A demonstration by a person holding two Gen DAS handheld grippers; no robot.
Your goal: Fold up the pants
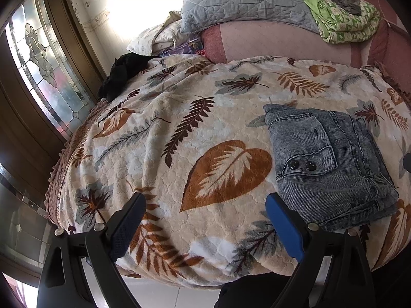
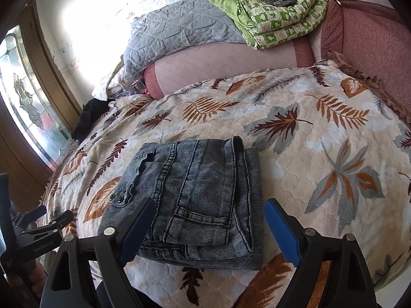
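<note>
Grey-blue jeans (image 1: pixel 331 164) lie folded into a compact stack on the leaf-print blanket (image 1: pixel 179 133), a buttoned pocket on top. They also show in the right wrist view (image 2: pixel 197 195), near the bed's front edge. My left gripper (image 1: pixel 205 205) is open and empty, above the blanket to the left of the jeans. My right gripper (image 2: pixel 209 210) is open and empty, with its fingers on either side of the near end of the jeans, slightly above them. The left gripper also shows at the left edge of the right wrist view (image 2: pixel 48 218).
A black garment (image 1: pixel 123 74) lies at the bed's far left corner. A grey quilted pillow (image 1: pixel 244 2) and a green folded quilt (image 1: pixel 344 18) rest on a pink bolster (image 2: pixel 231 64) at the back. A glass door (image 1: pixel 43 64) stands left.
</note>
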